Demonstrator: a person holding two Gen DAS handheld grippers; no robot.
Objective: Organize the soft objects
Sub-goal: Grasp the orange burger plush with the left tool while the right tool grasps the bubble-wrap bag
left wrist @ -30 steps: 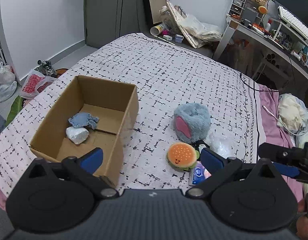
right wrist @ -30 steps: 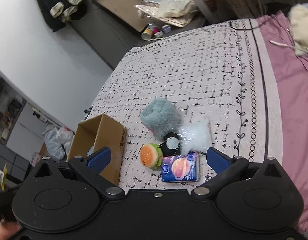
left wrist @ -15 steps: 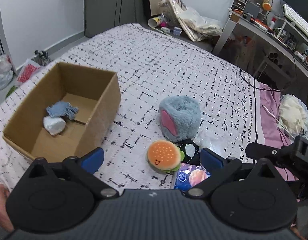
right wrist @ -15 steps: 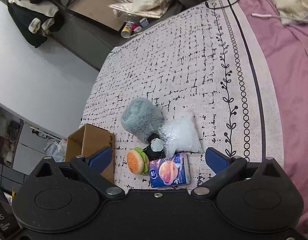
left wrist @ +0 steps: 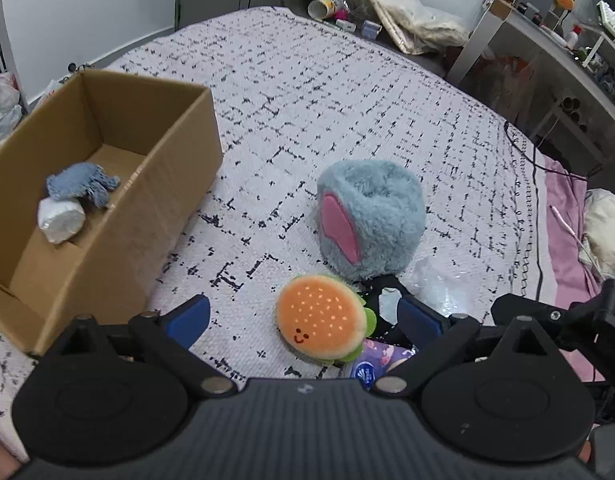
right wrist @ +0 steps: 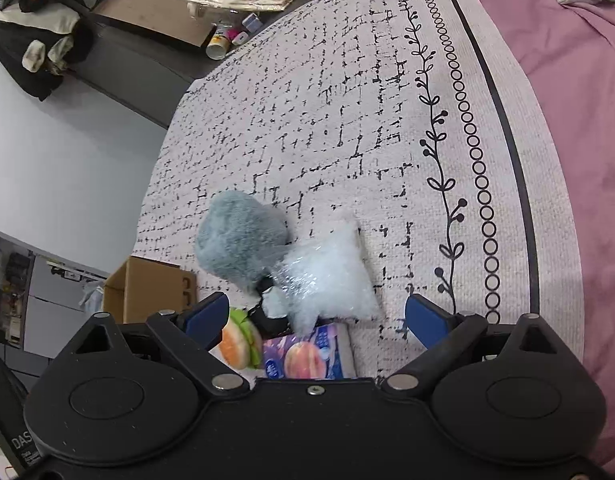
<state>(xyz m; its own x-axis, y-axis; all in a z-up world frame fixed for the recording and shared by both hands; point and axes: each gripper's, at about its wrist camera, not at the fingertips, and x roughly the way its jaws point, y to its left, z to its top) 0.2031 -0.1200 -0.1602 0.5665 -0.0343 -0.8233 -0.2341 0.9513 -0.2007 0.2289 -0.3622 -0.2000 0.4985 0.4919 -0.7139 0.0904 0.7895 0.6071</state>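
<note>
A bed (left wrist: 307, 92) with a white, black-flecked cover (right wrist: 307, 128) carries everything. On its left stands an open cardboard box (left wrist: 155, 184) holding a blue knitted toy (left wrist: 81, 182) and a white wad (left wrist: 61, 220) just beside it. To the right of the box, well apart, sits a grey-blue fluffy toy (left wrist: 371, 216) with a pink patch. A clear plastic bag (right wrist: 327, 276) lies touching its right side. Nearer lies a purple tissue pack (right wrist: 307, 354), and left of it a burger toy (left wrist: 321, 322), with a small black-and-white thing (right wrist: 273, 314) between them all. The left gripper (left wrist: 303, 320) hangs over the burger toy, fingers apart, gripping nothing. The right gripper (right wrist: 317, 318) hangs over the pack and bag, fingers wide apart but closing, nothing clamped
</note>
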